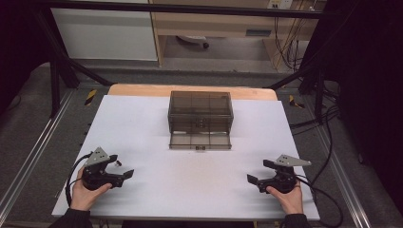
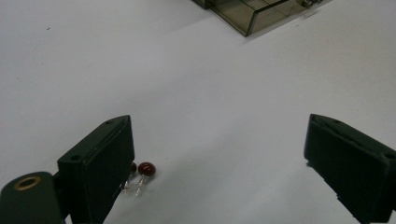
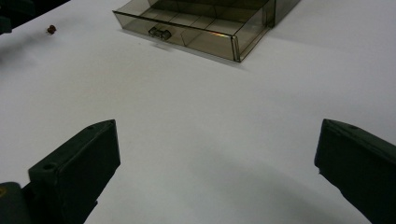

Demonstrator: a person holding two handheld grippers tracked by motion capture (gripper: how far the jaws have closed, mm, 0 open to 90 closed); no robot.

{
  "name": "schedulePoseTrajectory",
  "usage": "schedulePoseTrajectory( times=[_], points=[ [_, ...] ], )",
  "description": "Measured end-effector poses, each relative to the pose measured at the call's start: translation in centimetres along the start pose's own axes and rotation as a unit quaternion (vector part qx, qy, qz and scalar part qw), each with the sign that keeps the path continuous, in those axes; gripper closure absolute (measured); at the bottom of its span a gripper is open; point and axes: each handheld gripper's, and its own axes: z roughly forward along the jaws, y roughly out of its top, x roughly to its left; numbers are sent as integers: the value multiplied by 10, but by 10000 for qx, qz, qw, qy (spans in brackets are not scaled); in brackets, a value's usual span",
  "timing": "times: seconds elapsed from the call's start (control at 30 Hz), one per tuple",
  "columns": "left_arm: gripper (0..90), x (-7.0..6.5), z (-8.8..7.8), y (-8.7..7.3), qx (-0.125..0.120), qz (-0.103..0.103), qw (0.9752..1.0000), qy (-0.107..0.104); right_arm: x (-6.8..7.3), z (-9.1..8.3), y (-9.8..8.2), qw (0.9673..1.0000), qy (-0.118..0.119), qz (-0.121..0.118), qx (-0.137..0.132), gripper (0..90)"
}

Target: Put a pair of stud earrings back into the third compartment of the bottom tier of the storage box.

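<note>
I am holding the left gripper (image 1: 121,169) low over the white table (image 1: 190,190), its jaws standing wide apart with nothing between them. In the left gripper view I am seeing two small dark-red disc capacitors (image 2: 145,169) lying on the sheet just beside the inner face of the left-hand jaw; one is half hidden behind that jaw. Their thin wire leads are running back toward the camera, so each part's long axis is lying roughly along the gripper's line of sight, bead end pointing away from me. From the high view the same parts are showing as one dark speck (image 1: 119,163) near the left gripper, with no leads or direction readable there.

I am keeping the right gripper (image 1: 256,173) at the near right of the table, jaws likewise spread wide and empty, well apart from the capacitors. Its own view is catching them as a tiny red dot (image 3: 51,30) far off, and is showing the smoked-plastic drawer box (image 1: 200,111) with its bottom drawer (image 3: 196,35) pulled out, dividers and front handle visible.
</note>
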Motion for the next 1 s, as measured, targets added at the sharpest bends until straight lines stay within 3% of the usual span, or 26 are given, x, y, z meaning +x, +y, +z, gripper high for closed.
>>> schedulePoseTrajectory(
  times=[0.33, 0.53, 0.73, 1.0],
  points=[
    [98, 10, 2, 2, 91, -74, 9998, 149, 0, 0, 0, 10000, -23, -11, 28, 7],
    [128, 22, 4, 3, 219, -232, 9989, 348, 0, 0, 0, 10000, -20, -27, 35, 6],
    [208, 33, 3, -2, 363, -419, 9969, 566, 1, 1, -1, 10000, -5, -11, 75, 7],
    [377, 40, 1, -6, 495, -443, 9949, 757, 0, 2, -1, 10000, -8, -39, 87, 7]
  ],
)
